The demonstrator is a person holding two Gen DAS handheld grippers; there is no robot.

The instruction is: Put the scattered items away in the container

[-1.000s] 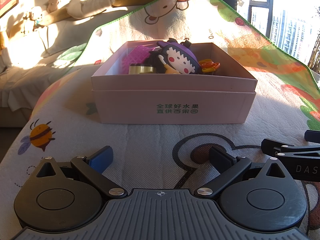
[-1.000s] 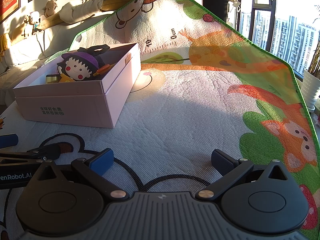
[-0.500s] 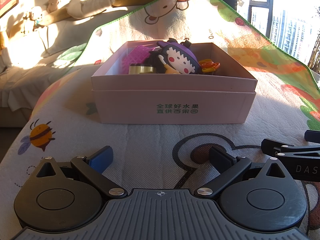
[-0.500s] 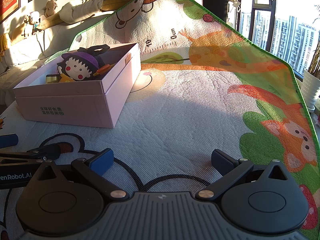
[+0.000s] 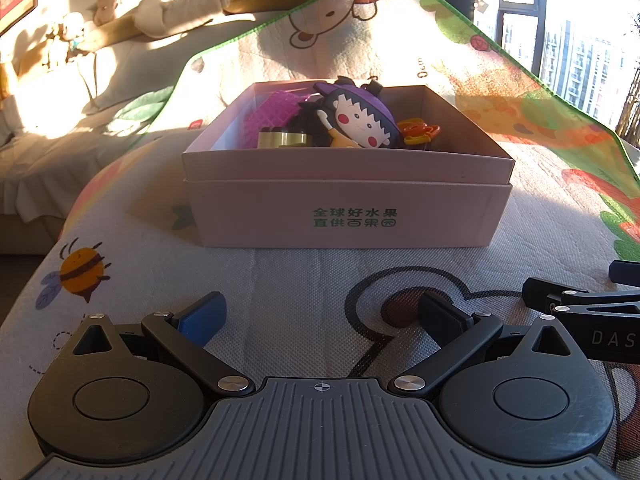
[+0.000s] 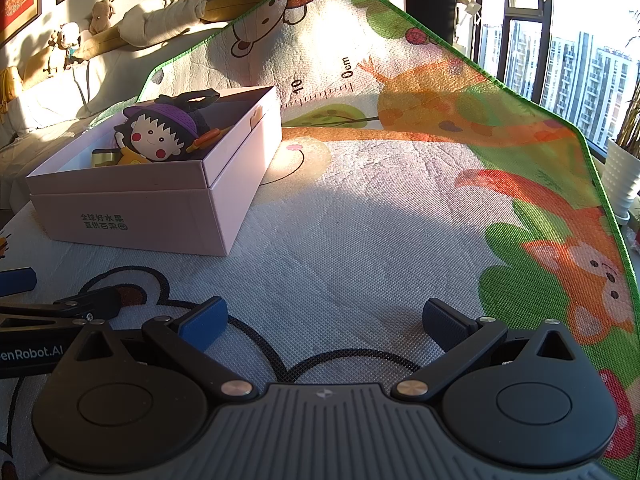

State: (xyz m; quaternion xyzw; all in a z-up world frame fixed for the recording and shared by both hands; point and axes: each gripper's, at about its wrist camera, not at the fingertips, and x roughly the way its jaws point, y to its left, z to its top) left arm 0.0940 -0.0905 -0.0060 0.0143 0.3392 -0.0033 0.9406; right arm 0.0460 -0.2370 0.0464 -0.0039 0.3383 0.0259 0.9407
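Both grippers [image 5: 322,316] [image 6: 324,318] wide open, empty.

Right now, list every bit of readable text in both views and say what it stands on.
"全球好水果 / 直供百果园" in green, on the pink box front wall.
"DAS", cut off by the frame edge, on the right gripper body.
"enRobot.AI", its start cut off, on the left gripper body.
"10" and "0cm", beside ruler ticks printed on the play mat.
The framed red wall pictures are too blurred to read.

One pink box [image 5: 348,216] holds one doll [image 5: 362,122], one purple mesh piece [image 5: 272,114], one gold tin [image 5: 282,139], and perhaps two orange clips [image 5: 420,131].
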